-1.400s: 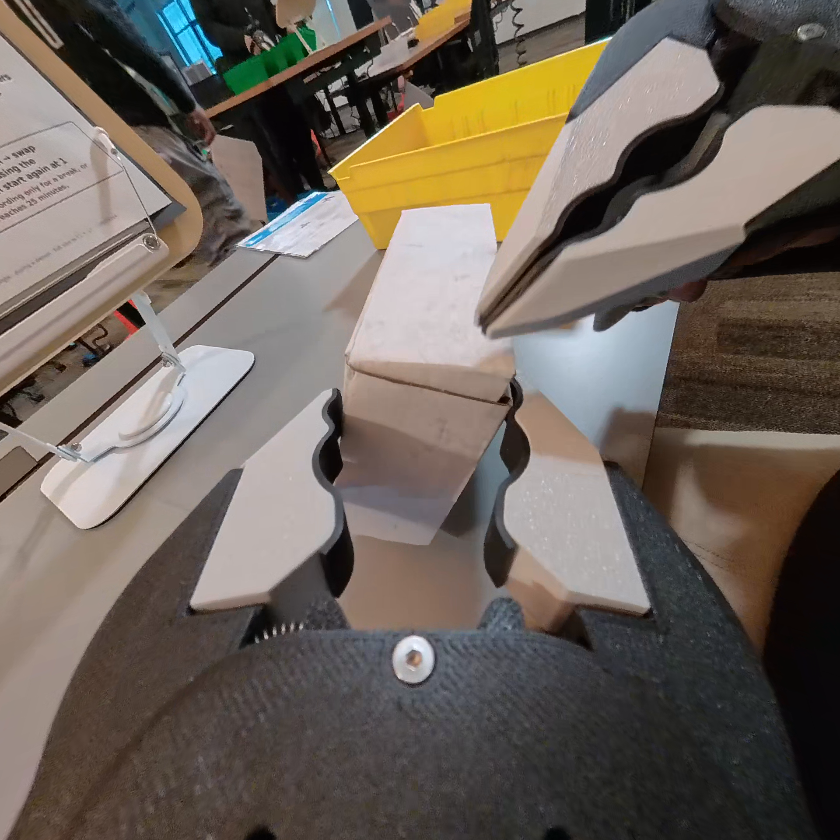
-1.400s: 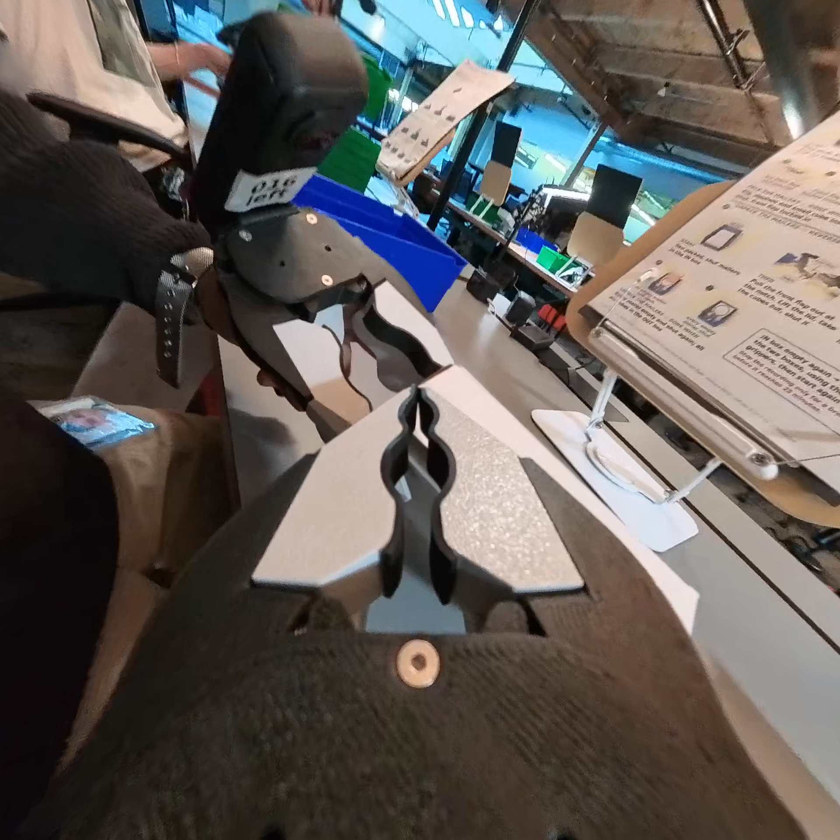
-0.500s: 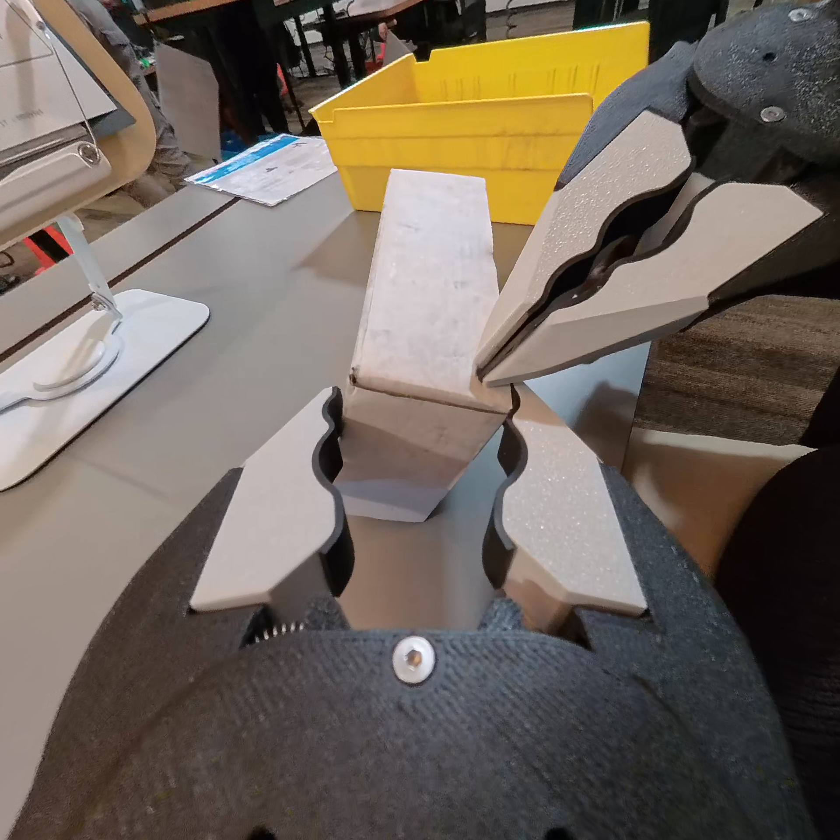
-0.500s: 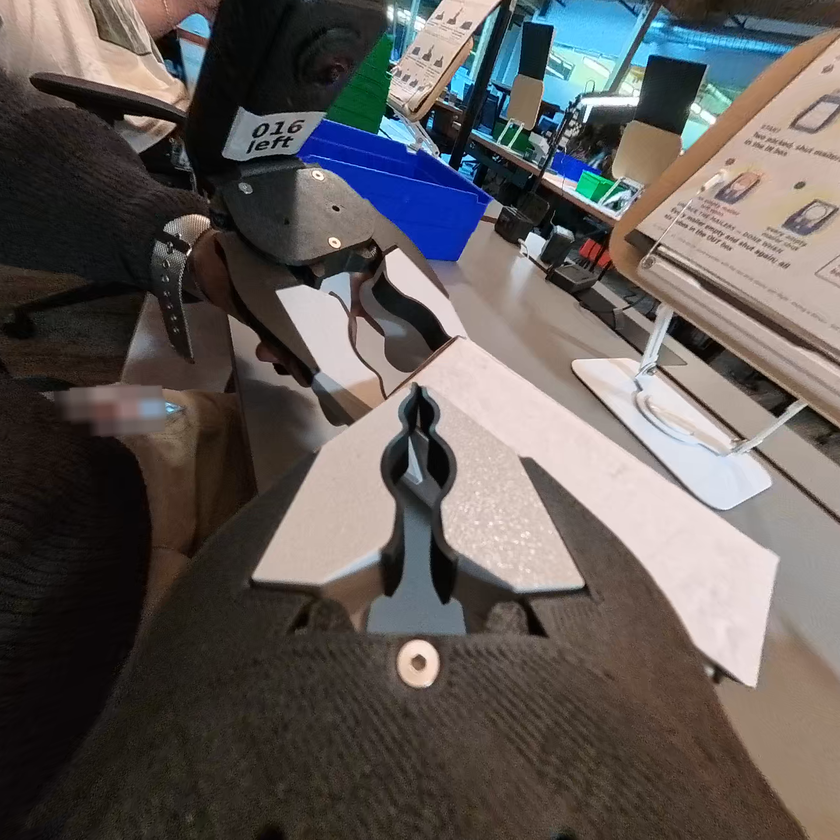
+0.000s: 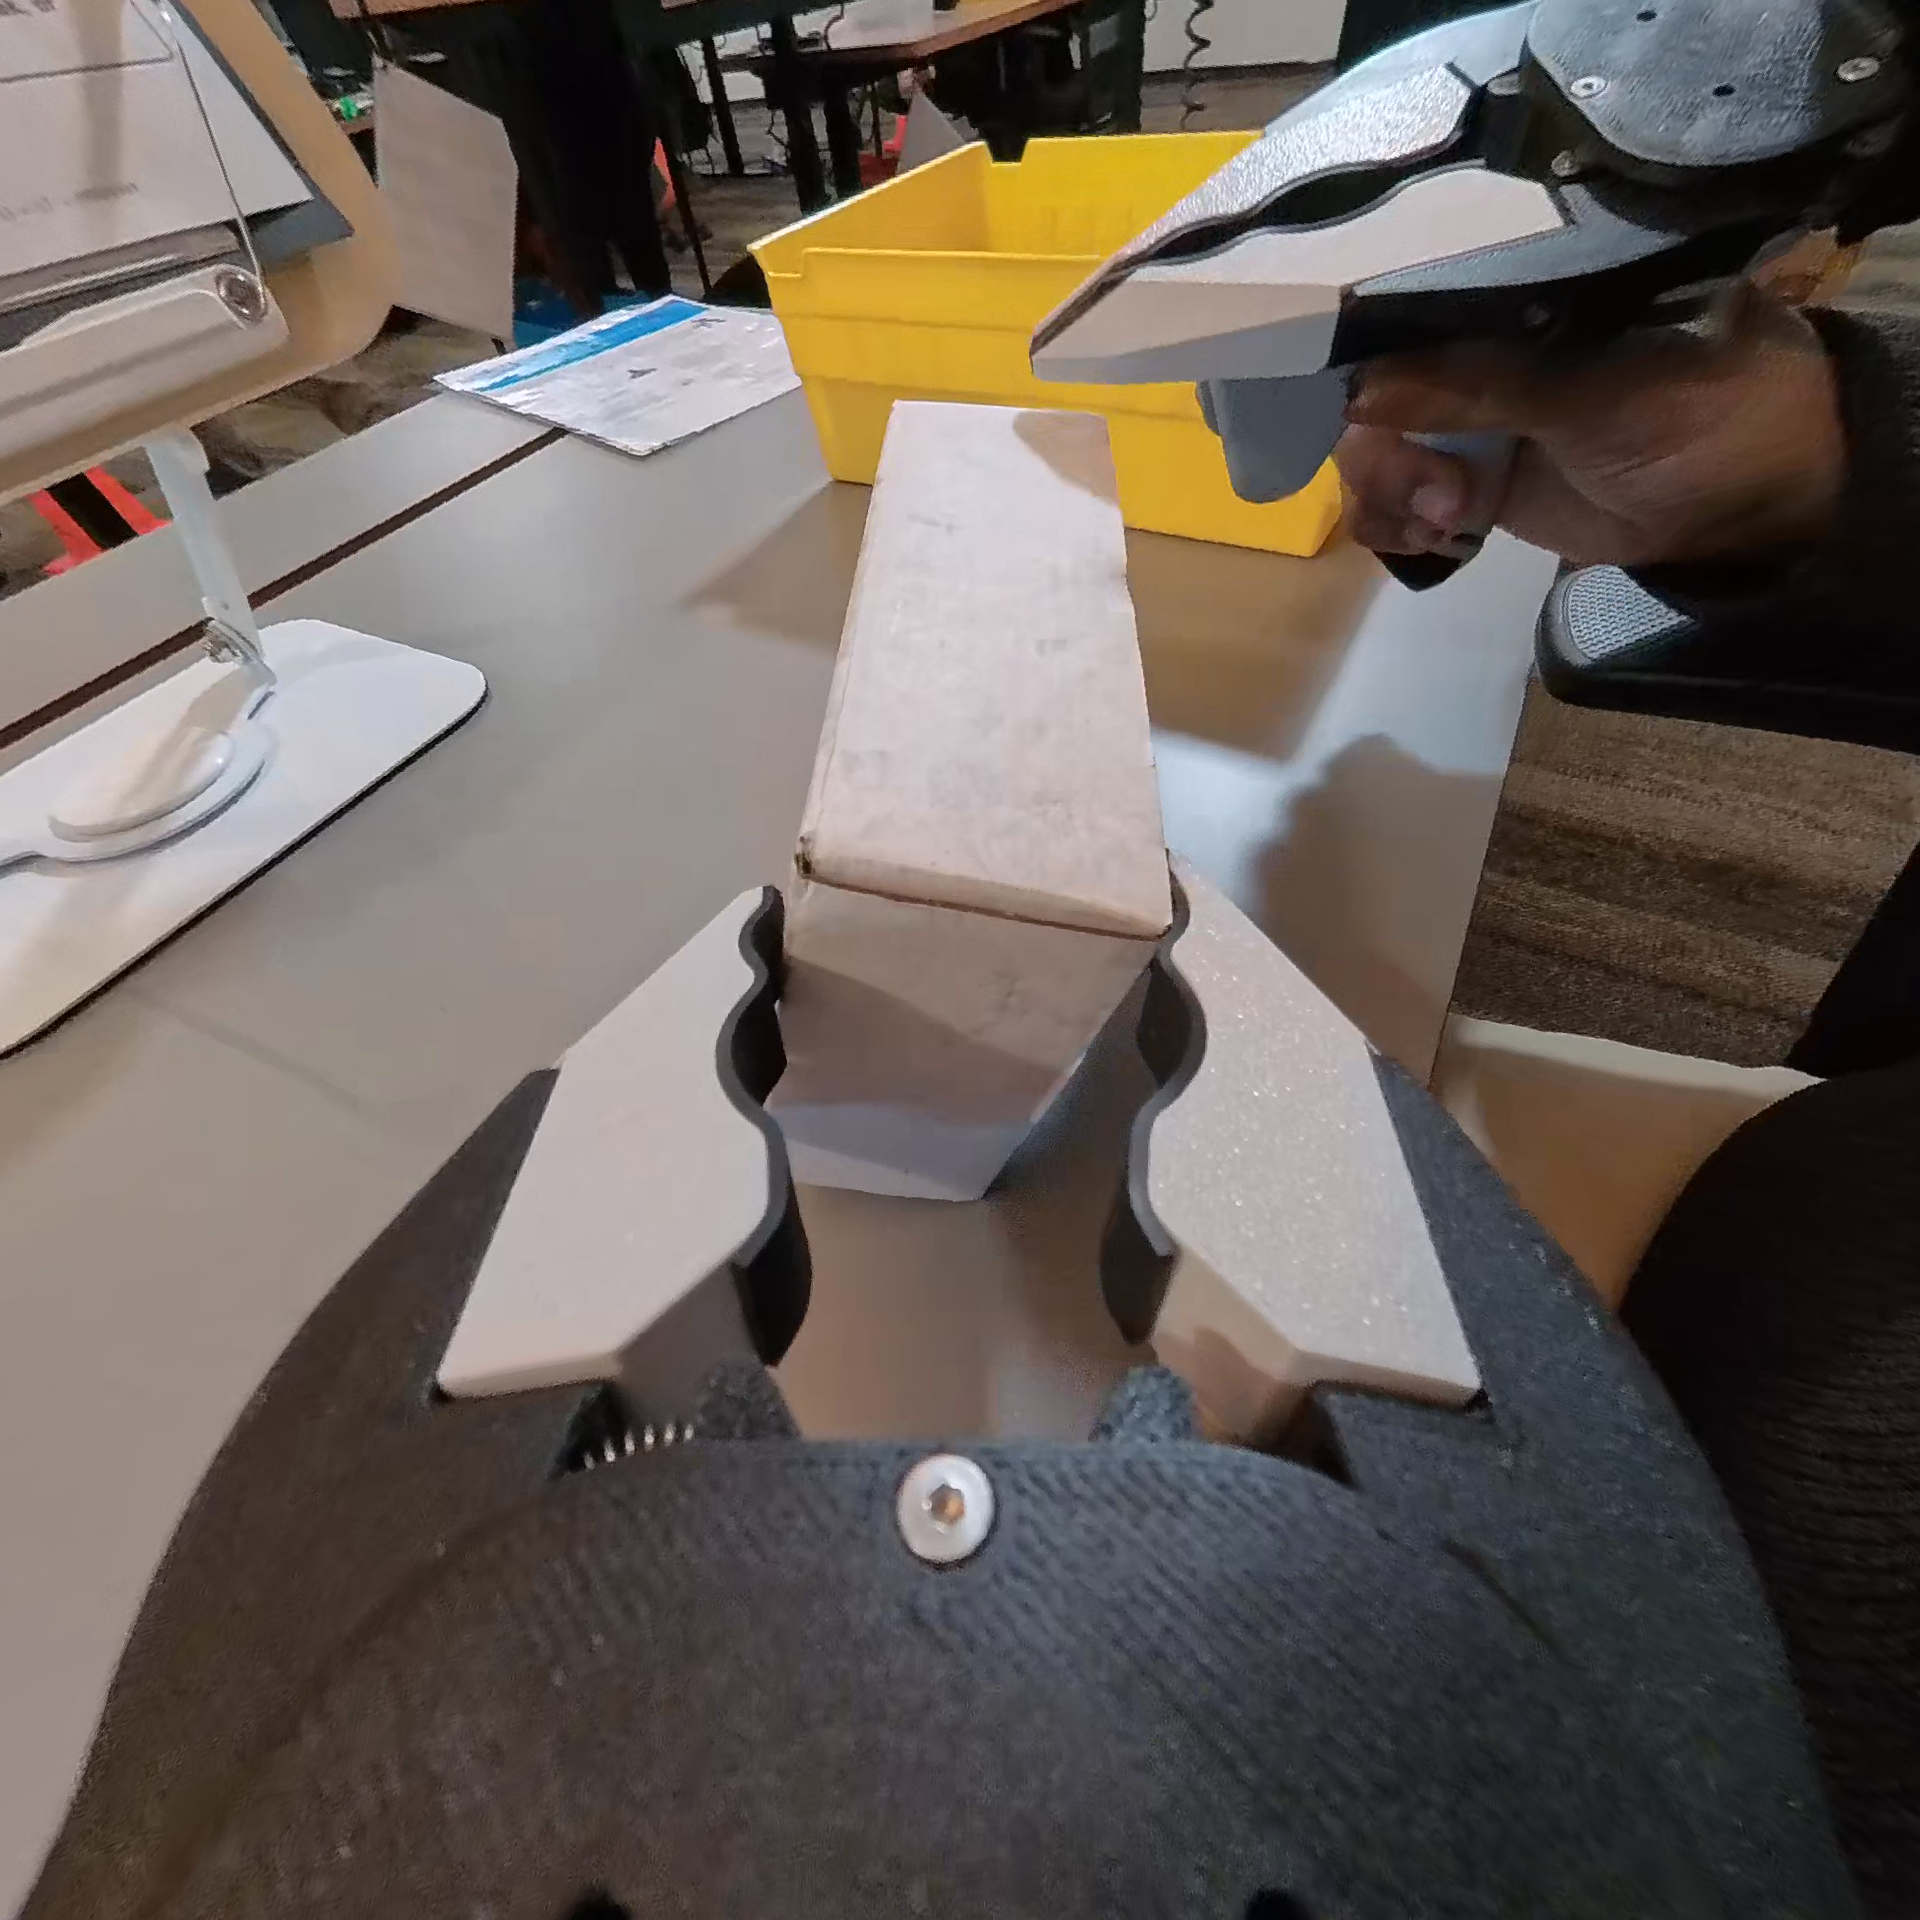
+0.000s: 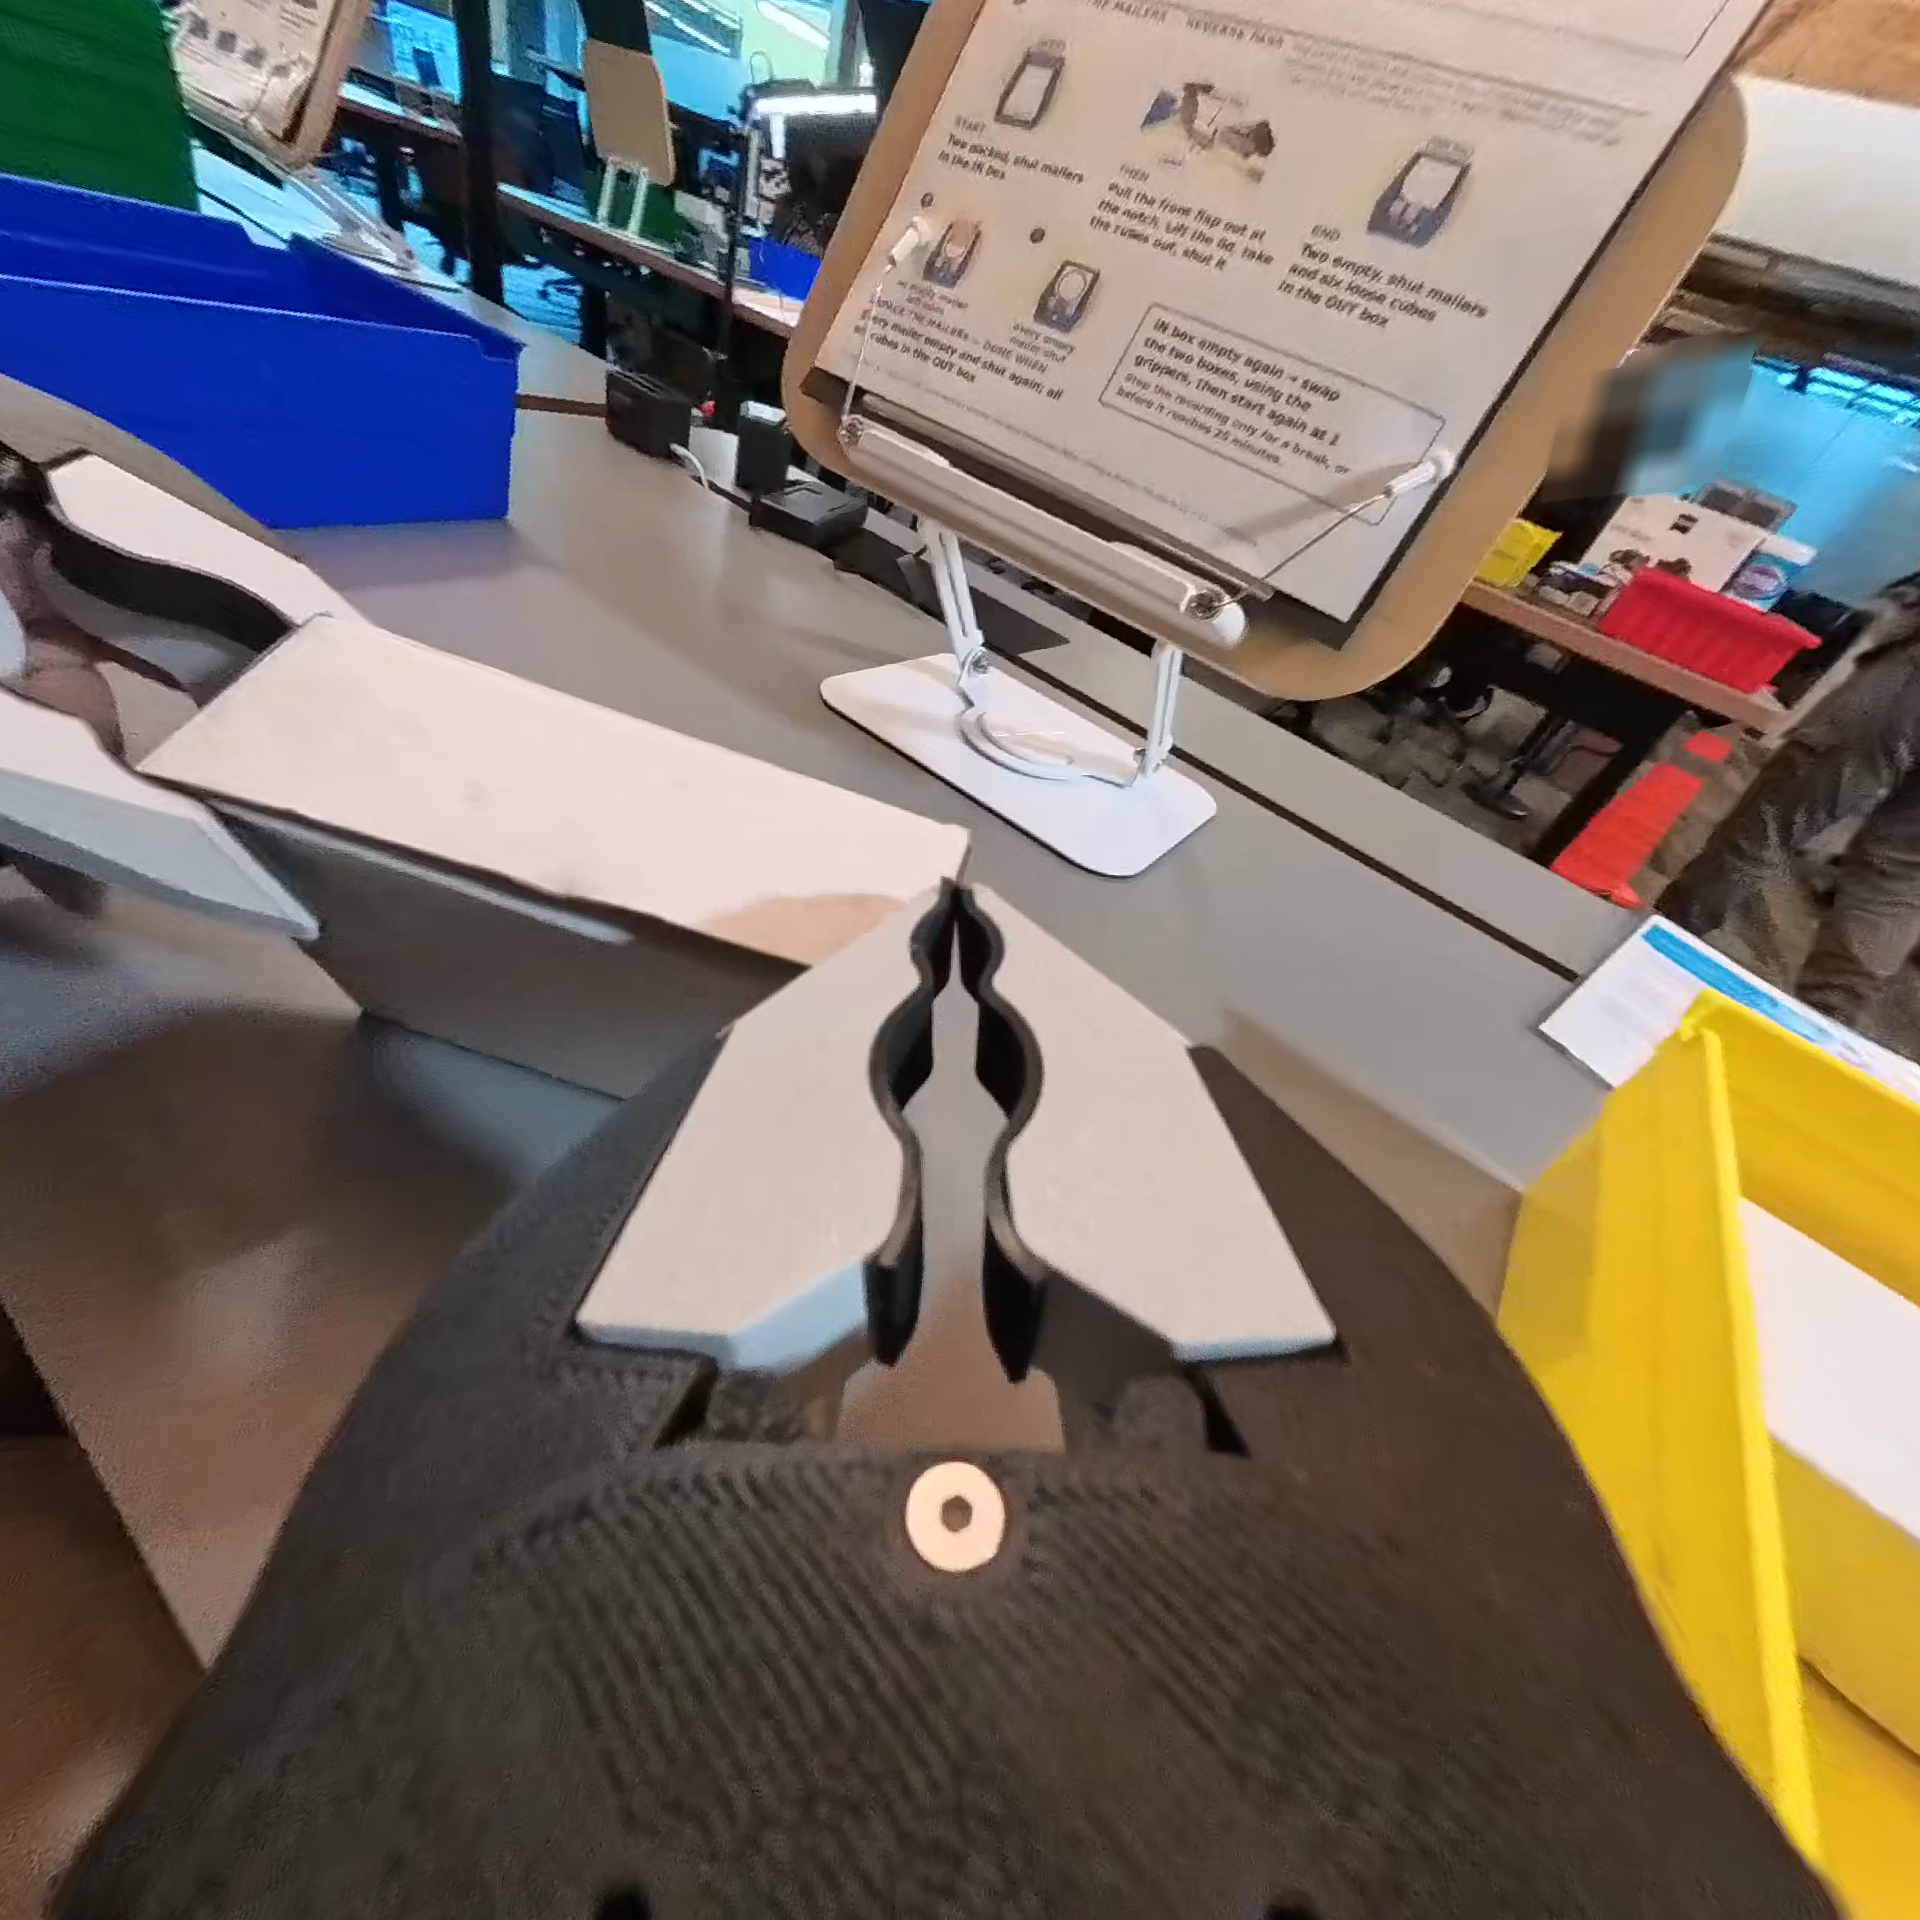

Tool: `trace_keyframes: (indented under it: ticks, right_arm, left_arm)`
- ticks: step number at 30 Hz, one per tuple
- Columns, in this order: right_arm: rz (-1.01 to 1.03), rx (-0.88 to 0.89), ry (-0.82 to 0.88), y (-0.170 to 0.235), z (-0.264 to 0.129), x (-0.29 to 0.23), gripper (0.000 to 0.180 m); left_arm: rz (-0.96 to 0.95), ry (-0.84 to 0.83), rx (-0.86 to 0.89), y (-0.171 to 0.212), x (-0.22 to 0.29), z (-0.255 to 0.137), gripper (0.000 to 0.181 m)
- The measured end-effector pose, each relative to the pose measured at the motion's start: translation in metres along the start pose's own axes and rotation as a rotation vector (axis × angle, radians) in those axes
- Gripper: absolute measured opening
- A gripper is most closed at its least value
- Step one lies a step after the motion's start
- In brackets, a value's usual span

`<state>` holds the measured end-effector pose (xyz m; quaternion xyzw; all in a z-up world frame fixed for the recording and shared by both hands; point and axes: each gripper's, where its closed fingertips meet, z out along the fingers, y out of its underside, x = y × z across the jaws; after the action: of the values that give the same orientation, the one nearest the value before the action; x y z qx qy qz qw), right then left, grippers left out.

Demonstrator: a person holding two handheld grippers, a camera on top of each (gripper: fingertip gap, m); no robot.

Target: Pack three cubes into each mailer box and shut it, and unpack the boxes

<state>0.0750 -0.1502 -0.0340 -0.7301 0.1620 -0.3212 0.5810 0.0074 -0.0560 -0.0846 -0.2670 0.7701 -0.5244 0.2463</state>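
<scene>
left gripper (image 5: pixel 966 925) clamps near end of shut mailer box (image 5: pixel 987 665) | right gripper (image 6: pixel 951 904) closed, empty, above its far end | risk: end-only grip, box may pivot or slip

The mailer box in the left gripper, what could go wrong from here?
The left gripper pinches only the near end of the long mailer box, so the far end may sag or twist. The closed right gripper hovers above the box, giving no support. The box lies near the table's right edge and could slide off.
</scene>
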Motion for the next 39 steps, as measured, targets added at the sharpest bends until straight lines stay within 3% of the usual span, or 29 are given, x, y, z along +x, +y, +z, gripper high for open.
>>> trace_keyframes:
  ticks: [6,12,20,23,26,30,34,39]
  right_arm:
    - [0.018,-0.026,-0.019,0.005,0.005,-0.007,0.000]
    - [0.318,-0.044,-0.106,0.013,0.010,-0.007,0.000]
    - [0.234,-0.045,-0.075,0.013,0.010,-0.007,0.000]
    - [0.096,-0.040,-0.065,0.007,0.005,-0.009,0.007]
    - [-0.109,0.012,-0.156,-0.013,-0.004,-0.038,0.040]
    - [-0.531,-0.112,-0.148,-0.002,-0.003,-0.069,0.072]
    - [-0.921,-0.199,-0.090,0.005,0.000,-0.088,0.082]
    - [-1.055,-0.282,-0.085,0.014,0.004,-0.096,0.086]
  left_arm:
    - [-0.028,0.006,0.005,0.000,-0.003,0.000,0.068]
    - [-0.063,0.014,0.010,0.000,-0.005,0.001,0.069]
    - [-0.064,0.009,0.016,0.000,-0.005,0.001,0.069]
    - [-0.007,-0.012,0.008,-0.001,-0.001,0.000,0.068]
    - [0.048,-0.029,-0.003,-0.001,0.003,0.001,0.068]
    - [0.121,-0.043,-0.010,-0.004,0.007,0.001,0.068]
    - [0.276,-0.071,-0.023,-0.008,0.014,0.001,0.067]
    - [0.540,-0.090,-0.040,-0.010,0.038,0.001,0.067]
